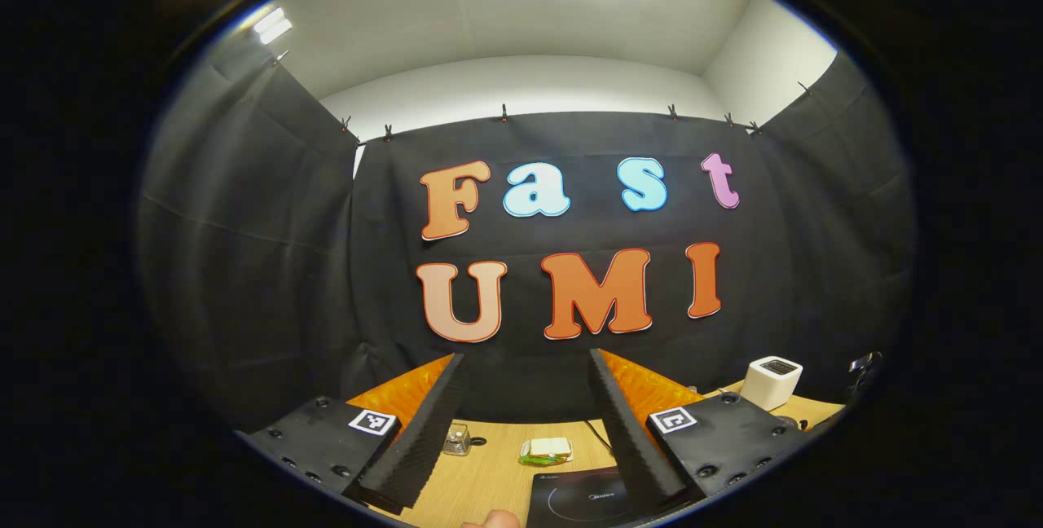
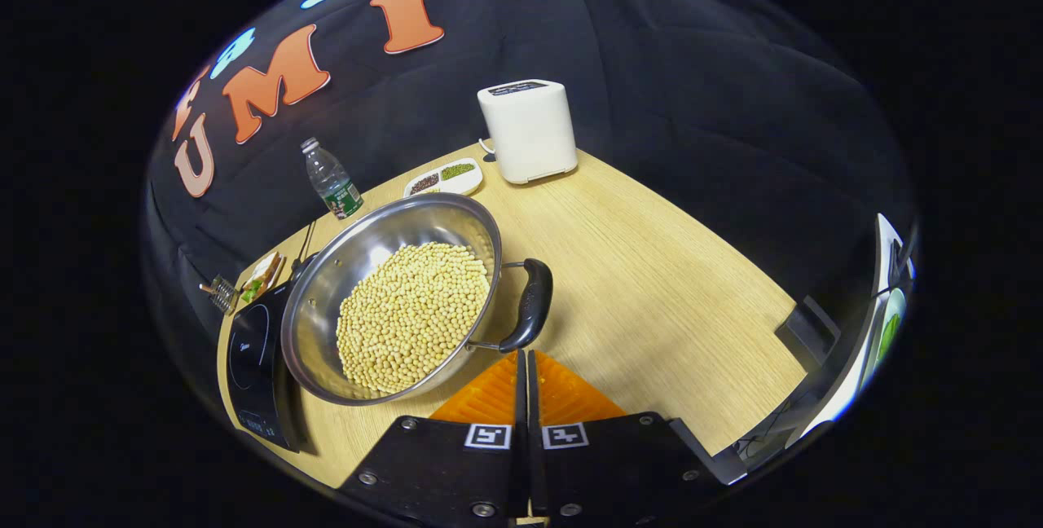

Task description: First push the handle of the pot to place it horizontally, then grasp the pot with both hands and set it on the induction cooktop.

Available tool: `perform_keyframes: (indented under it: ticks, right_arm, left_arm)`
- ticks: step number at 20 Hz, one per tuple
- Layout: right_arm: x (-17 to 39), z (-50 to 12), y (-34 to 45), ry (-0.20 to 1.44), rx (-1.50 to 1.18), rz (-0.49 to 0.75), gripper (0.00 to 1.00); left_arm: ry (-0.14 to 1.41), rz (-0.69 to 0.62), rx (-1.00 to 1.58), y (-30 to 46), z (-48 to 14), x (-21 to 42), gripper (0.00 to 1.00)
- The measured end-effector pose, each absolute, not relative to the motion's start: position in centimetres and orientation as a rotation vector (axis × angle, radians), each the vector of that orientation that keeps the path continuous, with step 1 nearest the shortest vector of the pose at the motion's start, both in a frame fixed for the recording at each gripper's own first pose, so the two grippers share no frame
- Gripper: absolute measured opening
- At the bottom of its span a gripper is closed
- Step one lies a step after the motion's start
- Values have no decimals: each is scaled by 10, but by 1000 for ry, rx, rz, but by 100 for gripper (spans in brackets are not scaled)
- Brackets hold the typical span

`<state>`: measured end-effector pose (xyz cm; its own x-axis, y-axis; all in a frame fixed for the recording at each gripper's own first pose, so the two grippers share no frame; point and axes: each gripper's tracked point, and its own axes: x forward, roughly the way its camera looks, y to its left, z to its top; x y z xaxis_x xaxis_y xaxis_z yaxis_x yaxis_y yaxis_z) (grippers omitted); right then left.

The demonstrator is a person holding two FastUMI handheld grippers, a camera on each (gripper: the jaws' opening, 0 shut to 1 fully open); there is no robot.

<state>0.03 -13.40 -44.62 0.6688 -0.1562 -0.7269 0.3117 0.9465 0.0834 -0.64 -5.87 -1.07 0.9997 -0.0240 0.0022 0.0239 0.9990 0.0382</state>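
Observation:
A steel pot [image 2: 322, 292] filled with pale beans [image 2: 411, 316] stands on the wooden table [image 2: 652, 283], close beside the black induction cooktop [image 2: 248, 361] on its left. The pot's black handle [image 2: 531, 304] sticks out toward my right gripper [image 2: 522, 355], which is shut with nothing in it, its tips right at the handle's near end. My left gripper [image 1: 525, 354] is open and empty, held high and facing the cloth wall. Below it lies the induction cooktop [image 1: 570, 499].
Behind the pot stand a white toaster [image 2: 528, 129], a water bottle [image 2: 330, 180] and a white dish of dark beans [image 2: 444, 178]. A sandwich plate [image 2: 261, 275] and a small glass item [image 2: 218, 290] sit beyond the cooktop. A fingertip [image 1: 493, 520] shows at the bottom edge.

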Motion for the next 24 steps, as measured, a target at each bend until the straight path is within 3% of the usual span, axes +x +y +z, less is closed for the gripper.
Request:
perform_keyframes:
  ticks: [24]
  right_arm:
    - [78,-462,-171,822,173,-368,0]
  left_arm:
    - [61,22,26,-50,-49,43,98]
